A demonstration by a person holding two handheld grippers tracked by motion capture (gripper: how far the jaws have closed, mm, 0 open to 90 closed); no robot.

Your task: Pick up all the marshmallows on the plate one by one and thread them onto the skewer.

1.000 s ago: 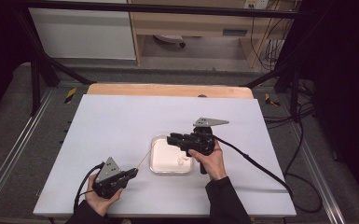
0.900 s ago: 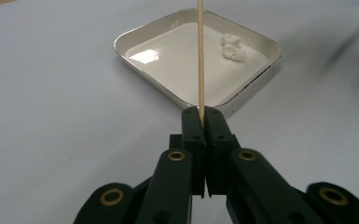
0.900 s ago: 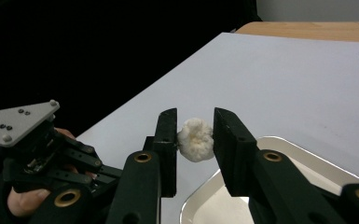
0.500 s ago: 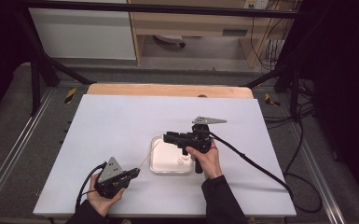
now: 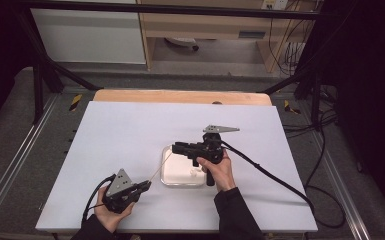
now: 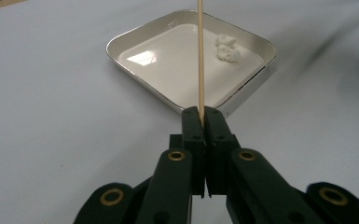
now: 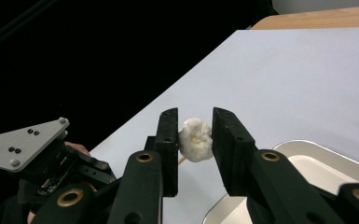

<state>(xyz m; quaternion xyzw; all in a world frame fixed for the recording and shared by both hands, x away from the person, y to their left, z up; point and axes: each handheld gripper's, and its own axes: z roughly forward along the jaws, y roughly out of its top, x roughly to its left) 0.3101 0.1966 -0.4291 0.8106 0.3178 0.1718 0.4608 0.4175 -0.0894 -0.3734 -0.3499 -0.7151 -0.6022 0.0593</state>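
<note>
Your left hand-held gripper (image 5: 142, 186), nearest you at about 7 o'clock on the table (image 5: 120, 135), has its jaws together on the butt of a skewer (image 6: 200, 56), which slants up toward 1 o'clock over the tray (image 6: 254, 79). Two white pieces (image 6: 227, 48) lie in the tray's far corner. Above the tray, your right hand-held gripper (image 7: 195, 140) is clamped on a puffy white ball (image 7: 196, 139), with the skewer's tip showing just at the ball's near side. You look to be threading the ball onto the skewer. Next, I'd judge, hold the skewer steady and push the ball squarely along it; too hard a pinch may squash the ball, and a crooked push may send the tip out its side.
</note>
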